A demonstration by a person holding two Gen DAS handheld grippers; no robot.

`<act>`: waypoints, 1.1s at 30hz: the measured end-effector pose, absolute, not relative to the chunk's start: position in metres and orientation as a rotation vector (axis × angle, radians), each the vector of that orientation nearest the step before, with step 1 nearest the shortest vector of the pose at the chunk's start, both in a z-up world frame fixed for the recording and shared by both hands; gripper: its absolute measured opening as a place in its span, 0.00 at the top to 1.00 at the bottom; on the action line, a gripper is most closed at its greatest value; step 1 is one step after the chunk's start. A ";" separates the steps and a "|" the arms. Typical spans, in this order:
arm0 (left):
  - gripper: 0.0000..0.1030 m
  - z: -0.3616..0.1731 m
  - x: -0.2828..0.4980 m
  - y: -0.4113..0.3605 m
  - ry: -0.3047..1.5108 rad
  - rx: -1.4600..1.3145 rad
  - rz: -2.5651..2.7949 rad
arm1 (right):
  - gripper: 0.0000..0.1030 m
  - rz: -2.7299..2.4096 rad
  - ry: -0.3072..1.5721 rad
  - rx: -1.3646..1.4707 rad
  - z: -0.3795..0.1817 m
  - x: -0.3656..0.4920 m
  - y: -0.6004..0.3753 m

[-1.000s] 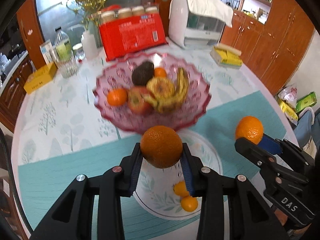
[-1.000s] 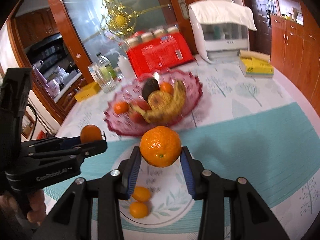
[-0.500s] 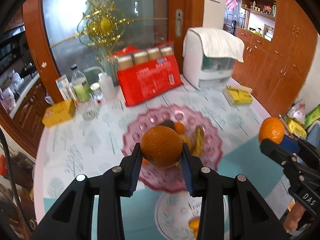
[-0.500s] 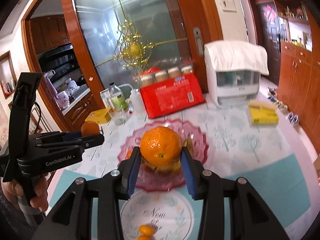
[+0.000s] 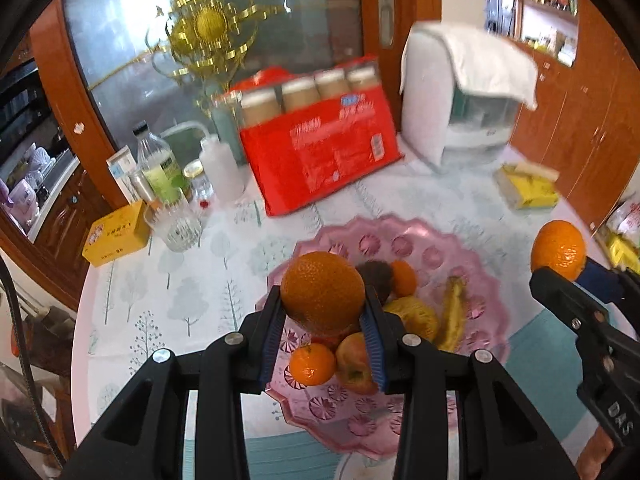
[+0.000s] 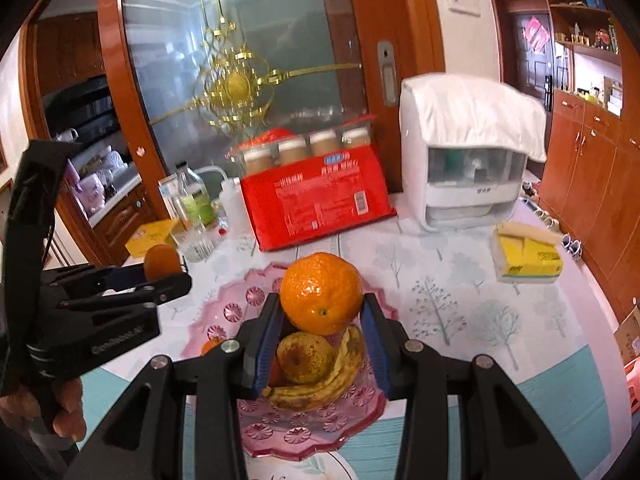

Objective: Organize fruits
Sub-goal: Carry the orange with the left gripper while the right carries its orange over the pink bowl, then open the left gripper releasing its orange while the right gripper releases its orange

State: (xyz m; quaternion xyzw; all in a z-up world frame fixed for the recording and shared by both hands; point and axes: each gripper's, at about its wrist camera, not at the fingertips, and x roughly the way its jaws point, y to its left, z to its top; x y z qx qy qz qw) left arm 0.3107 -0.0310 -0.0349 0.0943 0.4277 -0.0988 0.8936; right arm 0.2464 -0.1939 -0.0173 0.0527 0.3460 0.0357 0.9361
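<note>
Covering the round table (image 6: 460, 280), a tree-print cloth bears a pink bowl (image 5: 420, 240); each hand-held gripper (image 5: 324, 320) clamps an orange (image 5: 322, 290).

From my left camera the red package (image 5: 320, 160) and white appliance (image 5: 460, 108) are smeared, print unreadable. My held orange (image 5: 322, 290) hides part of the pink bowl (image 5: 400, 424), whose near rim runs behind the black arms.
</note>
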 end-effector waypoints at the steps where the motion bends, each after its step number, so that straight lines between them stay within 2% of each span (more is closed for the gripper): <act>1: 0.65 -0.045 0.316 -0.033 0.907 0.208 -0.198 | 0.61 0.071 0.713 0.106 -0.022 0.248 -0.192; 12: 0.65 -0.113 0.346 -0.043 1.022 0.305 -0.150 | 0.60 0.054 0.855 0.118 -0.087 0.266 -0.188; 22: 0.64 -0.133 0.348 -0.044 1.067 0.338 -0.131 | 0.60 0.047 0.923 0.110 -0.112 0.272 -0.190; 24: 0.61 -0.132 0.347 -0.044 1.060 0.342 -0.126 | 0.60 0.053 0.930 0.100 -0.114 0.272 -0.188; 26: 0.42 -0.129 0.344 -0.044 1.046 0.347 -0.121 | 0.59 0.069 0.938 0.091 -0.115 0.271 -0.184; 28: 0.33 -0.124 0.341 -0.045 1.020 0.354 -0.110 | 0.58 0.081 0.934 0.084 -0.114 0.270 -0.182; 33: 0.23 -0.112 0.336 -0.042 0.989 0.363 -0.095 | 0.46 0.083 0.887 0.045 -0.101 0.260 -0.176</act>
